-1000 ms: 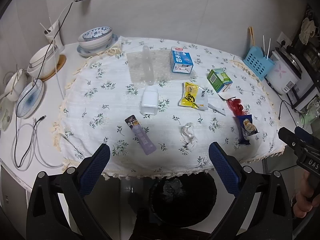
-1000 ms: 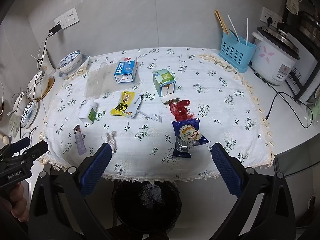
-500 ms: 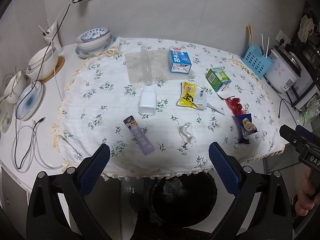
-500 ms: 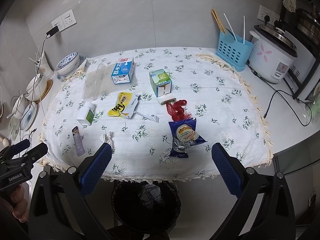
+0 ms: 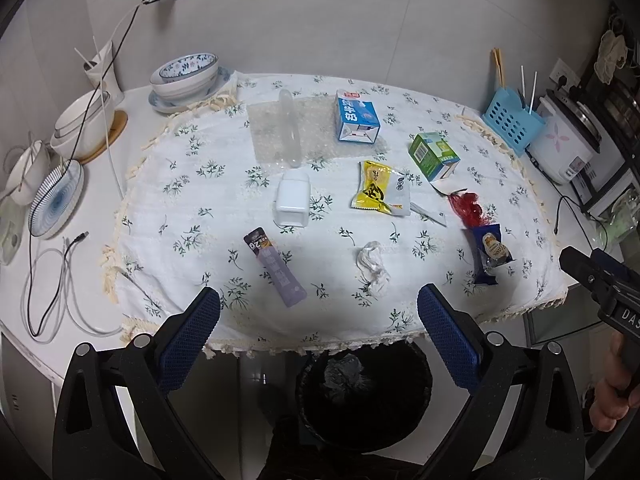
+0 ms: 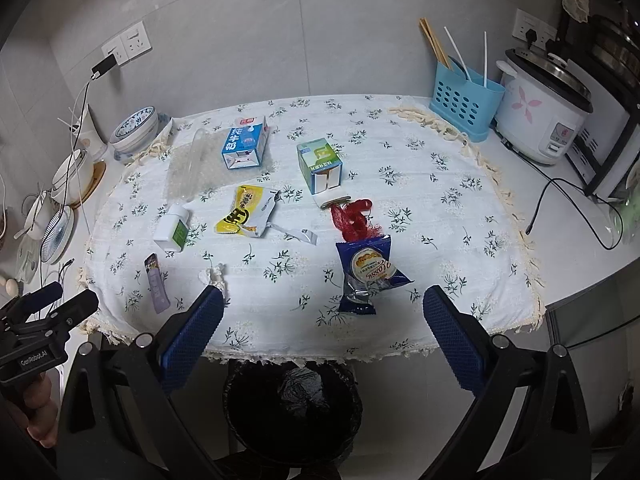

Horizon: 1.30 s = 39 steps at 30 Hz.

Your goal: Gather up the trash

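Trash lies on a floral tablecloth [image 5: 192, 184]: a purple sachet [image 5: 276, 266], crumpled tissue [image 5: 373, 266], white bottle [image 5: 292, 198], yellow wrapper [image 5: 378, 192], blue snack bag [image 6: 368, 274], red net [image 6: 354, 218], blue carton [image 6: 245, 147], green carton [image 6: 320, 166], clear bottle [image 5: 289, 128]. A black bin [image 6: 294, 404] stands below the table's front edge. My left gripper [image 5: 318, 336] is open and empty, in front of the sachet and tissue. My right gripper [image 6: 322, 334] is open and empty, in front of the blue snack bag.
Bowls [image 5: 186, 74] and plates [image 5: 58, 198] sit at the left with cables [image 5: 52, 288]. A blue utensil basket [image 6: 464, 100] and rice cooker [image 6: 546, 118] stand at the right, with a black cable [image 6: 568, 208].
Both grippers have drifted slightly; the table scene shifts a little in each view. Nothing was grasped or moved.
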Motion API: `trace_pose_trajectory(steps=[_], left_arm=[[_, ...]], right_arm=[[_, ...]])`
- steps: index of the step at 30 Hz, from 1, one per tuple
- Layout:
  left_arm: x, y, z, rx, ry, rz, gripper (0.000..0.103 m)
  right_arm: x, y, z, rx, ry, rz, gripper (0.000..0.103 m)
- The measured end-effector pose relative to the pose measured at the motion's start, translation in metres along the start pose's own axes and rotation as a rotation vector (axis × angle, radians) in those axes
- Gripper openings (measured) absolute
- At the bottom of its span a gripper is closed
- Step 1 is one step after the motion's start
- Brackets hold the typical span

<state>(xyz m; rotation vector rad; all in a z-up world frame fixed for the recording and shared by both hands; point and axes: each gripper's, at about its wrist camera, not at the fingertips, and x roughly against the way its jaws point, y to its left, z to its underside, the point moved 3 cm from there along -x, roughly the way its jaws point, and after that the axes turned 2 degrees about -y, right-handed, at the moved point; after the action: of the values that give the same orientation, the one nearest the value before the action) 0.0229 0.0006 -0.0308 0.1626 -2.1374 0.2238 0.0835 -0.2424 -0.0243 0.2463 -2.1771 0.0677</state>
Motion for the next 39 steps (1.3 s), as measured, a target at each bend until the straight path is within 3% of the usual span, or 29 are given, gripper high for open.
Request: trace_pose_trajectory(steps=[39], left_arm=[[0.0003,-0.0016,-0.0005,-0.007,0.006,0.009,0.096]], right_arm=[[0.0049,-0.0001,-0.0030,-0.006,-0.011,0.006,0.095]])
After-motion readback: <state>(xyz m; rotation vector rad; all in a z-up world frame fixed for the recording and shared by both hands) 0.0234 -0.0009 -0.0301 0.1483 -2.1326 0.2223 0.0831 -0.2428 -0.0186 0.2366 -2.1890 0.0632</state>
